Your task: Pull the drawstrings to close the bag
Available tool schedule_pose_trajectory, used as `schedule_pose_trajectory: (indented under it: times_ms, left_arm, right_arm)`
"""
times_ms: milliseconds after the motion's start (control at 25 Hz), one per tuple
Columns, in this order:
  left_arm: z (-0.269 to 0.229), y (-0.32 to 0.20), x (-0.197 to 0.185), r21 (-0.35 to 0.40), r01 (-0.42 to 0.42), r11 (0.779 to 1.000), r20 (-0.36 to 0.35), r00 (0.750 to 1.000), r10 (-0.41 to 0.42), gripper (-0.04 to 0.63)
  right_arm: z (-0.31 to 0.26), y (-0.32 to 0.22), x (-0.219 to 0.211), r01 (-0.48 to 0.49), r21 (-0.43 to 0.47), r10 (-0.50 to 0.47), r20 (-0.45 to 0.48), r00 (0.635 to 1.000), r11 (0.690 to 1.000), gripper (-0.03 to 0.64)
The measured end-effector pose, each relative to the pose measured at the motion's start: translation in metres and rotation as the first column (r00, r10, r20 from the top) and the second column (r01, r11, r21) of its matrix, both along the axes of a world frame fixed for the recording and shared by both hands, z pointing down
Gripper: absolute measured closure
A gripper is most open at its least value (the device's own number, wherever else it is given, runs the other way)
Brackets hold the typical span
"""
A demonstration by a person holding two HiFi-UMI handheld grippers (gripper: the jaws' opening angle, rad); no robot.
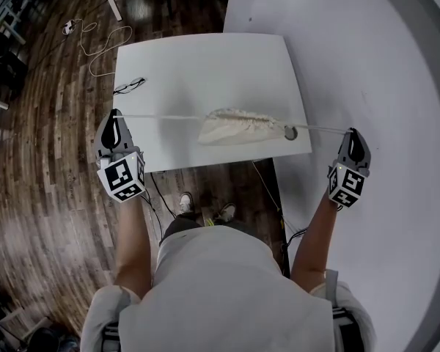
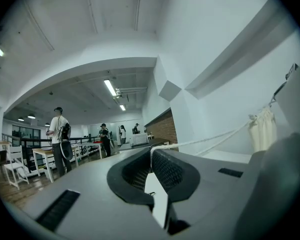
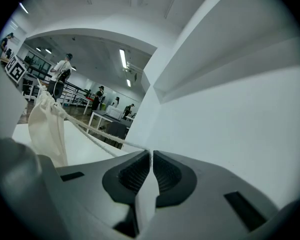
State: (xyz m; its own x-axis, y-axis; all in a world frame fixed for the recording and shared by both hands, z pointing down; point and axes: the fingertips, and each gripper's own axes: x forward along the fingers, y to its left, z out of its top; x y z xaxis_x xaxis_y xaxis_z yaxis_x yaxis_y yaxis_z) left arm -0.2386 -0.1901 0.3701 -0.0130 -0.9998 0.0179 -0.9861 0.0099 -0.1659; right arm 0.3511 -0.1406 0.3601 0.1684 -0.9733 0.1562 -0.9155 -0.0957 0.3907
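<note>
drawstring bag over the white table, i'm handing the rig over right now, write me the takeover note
Grippers: the left hand-held gripper is shut on the left drawstring; the right hand-held gripper is shut on the right drawstring.
Things: the bag sits between them over the near part of the table, with both cords stretched taut to the sides.
Done: both cords are gripped and the bag mouth looks gathered along its top edge.
Left: probably a little more outward pull if a gap remains, which can't be judged here. Then release.
</note>
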Motion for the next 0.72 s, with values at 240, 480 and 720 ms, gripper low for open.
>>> schedule_pose_trajectory:
  times_ms: [240,480,720]
  left_arm:
    - [-0.021,0.005,-0.007,0.035,0.012,0.999,-0.011,1.000,-0.012,0.572]
    - [-0.029,0.014,-0.012,0.048,0.019,0.999,-0.058,0.998,-0.016,0.572]
    - [-0.023,0.024,-0.024,0.019,0.013,1.000,-0.094,0.996,-0.011,0.572]
  right_arm:
    - [-0.010,0.007,0.001,-0.002,0.027,0.002,0.014,1.000,1.000,0.571]
    - [-0.001,0.011,0.004,-0.010,0.019,0.009,0.043,0.999,1.000,0.569]
    - [0.002,0.023,-0.001,-0.004,0.013,0.003,0.043,0.999,1.000,0.569]
